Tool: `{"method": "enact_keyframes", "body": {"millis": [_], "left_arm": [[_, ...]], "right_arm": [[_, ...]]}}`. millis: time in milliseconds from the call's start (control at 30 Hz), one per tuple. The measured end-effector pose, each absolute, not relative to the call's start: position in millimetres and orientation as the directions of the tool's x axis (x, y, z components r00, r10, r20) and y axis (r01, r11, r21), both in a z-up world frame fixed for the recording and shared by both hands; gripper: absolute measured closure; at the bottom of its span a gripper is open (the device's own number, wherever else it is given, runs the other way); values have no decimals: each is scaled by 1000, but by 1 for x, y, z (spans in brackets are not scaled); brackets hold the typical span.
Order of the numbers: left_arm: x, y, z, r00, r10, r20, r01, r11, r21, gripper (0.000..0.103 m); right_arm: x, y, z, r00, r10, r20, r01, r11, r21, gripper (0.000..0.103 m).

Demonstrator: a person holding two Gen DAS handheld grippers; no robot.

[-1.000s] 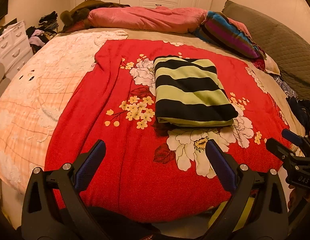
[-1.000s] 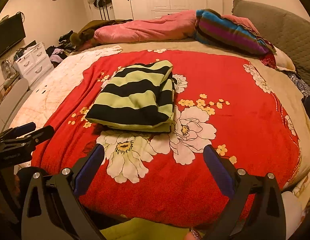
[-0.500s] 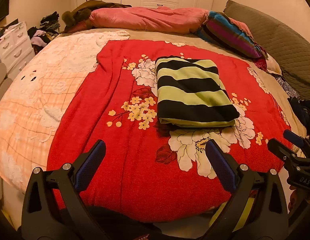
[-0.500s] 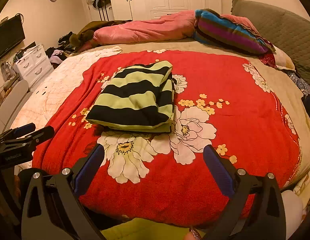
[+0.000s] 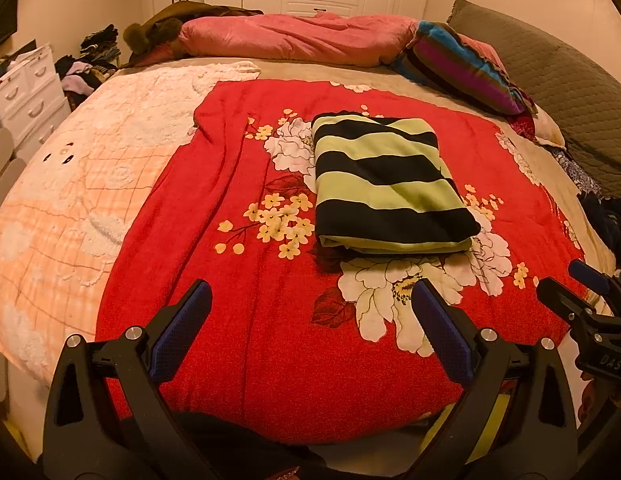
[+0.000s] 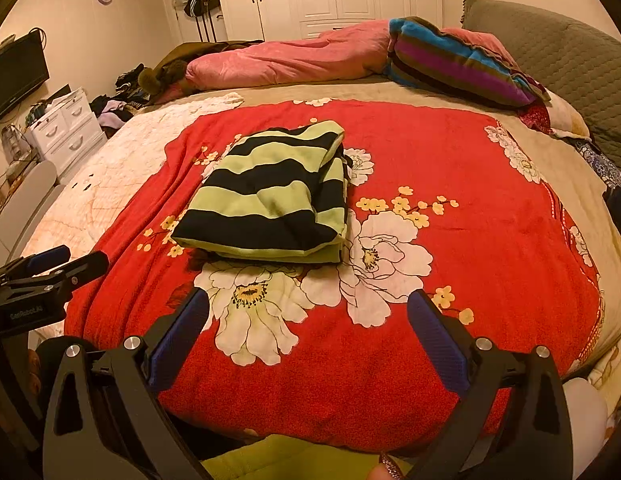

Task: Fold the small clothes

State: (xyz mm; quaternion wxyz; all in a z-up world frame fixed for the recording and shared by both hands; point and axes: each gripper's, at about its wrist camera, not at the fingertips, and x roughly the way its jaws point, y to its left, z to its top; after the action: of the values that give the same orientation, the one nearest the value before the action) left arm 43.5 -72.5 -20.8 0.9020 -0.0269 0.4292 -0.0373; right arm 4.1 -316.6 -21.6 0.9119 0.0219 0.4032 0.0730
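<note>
The folded striped garment [image 5: 386, 184] lies flat mid-blanket [image 5: 238, 360], red cloth bare on all sides of it. The blanket covers a bed with a pink duvet [image 5: 294, 40] and striped pillow [image 5: 462, 68] at the far edge; drawers [image 6: 66, 128] stand to the left. Both grippers — left [image 5: 310, 300] and right [image 6: 308, 310] — hover at the near edge, well short of the garment, fingers spread wide and empty.

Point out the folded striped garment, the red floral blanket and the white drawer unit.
folded striped garment [image 5: 386, 184]: left wrist view, on the middle of its top face.
red floral blanket [image 5: 270, 344]: left wrist view, on a bare red patch near the front edge.
white drawer unit [image 6: 66, 128]: right wrist view, on its drawer fronts.
</note>
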Motion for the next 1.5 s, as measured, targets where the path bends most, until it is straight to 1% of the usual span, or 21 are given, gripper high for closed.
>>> {"method": "enact_keyframes", "body": {"millis": [1500], "left_arm": [[42,-74,-19,625,-104,-774,50,994,-93,9]], "right_arm": [[-3,-322,-24,675,133,-725,-93,991,95,4]]}}
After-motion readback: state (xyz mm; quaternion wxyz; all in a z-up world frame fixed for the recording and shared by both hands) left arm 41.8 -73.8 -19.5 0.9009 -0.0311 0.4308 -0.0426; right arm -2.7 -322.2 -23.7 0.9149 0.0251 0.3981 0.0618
